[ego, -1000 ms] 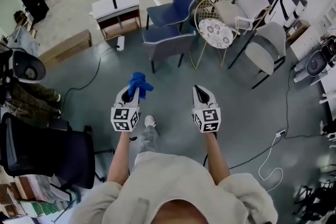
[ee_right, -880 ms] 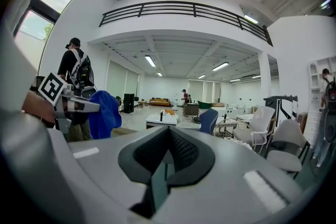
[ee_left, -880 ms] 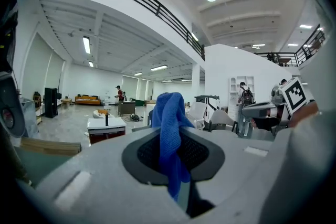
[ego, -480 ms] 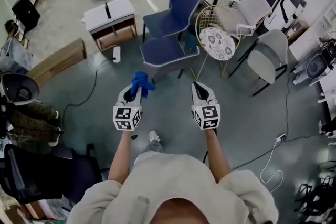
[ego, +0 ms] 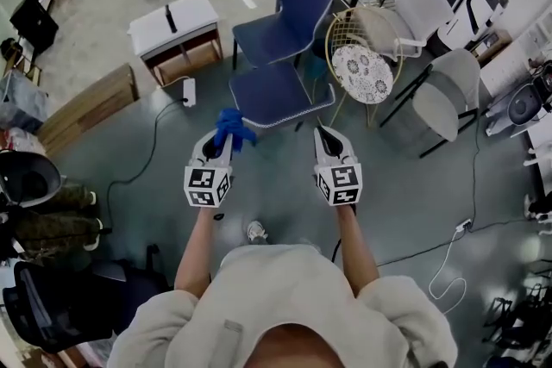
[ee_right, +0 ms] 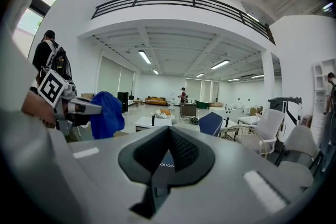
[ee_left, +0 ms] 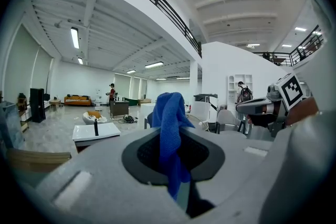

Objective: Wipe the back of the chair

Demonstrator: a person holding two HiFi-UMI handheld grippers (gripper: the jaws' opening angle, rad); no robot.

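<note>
A dark blue chair stands just ahead of both grippers, its seat nearest me and its back beyond; its back also shows in the right gripper view. My left gripper is shut on a blue cloth, which sticks up from between the jaws and hangs near the seat's front left edge. My right gripper is shut with nothing in it, just off the seat's front right corner. The right gripper view also shows the left gripper's cloth.
A gold wire chair with a patterned round seat stands right of the blue chair, with grey and white chairs beyond. A white low table, a wooden box, floor cables and a black office chair lie to the left.
The person has stepped forward: the blue chair has come closer, its seat now right before the gripper tips. Both grippers keep their pose, the cloth still held.
</note>
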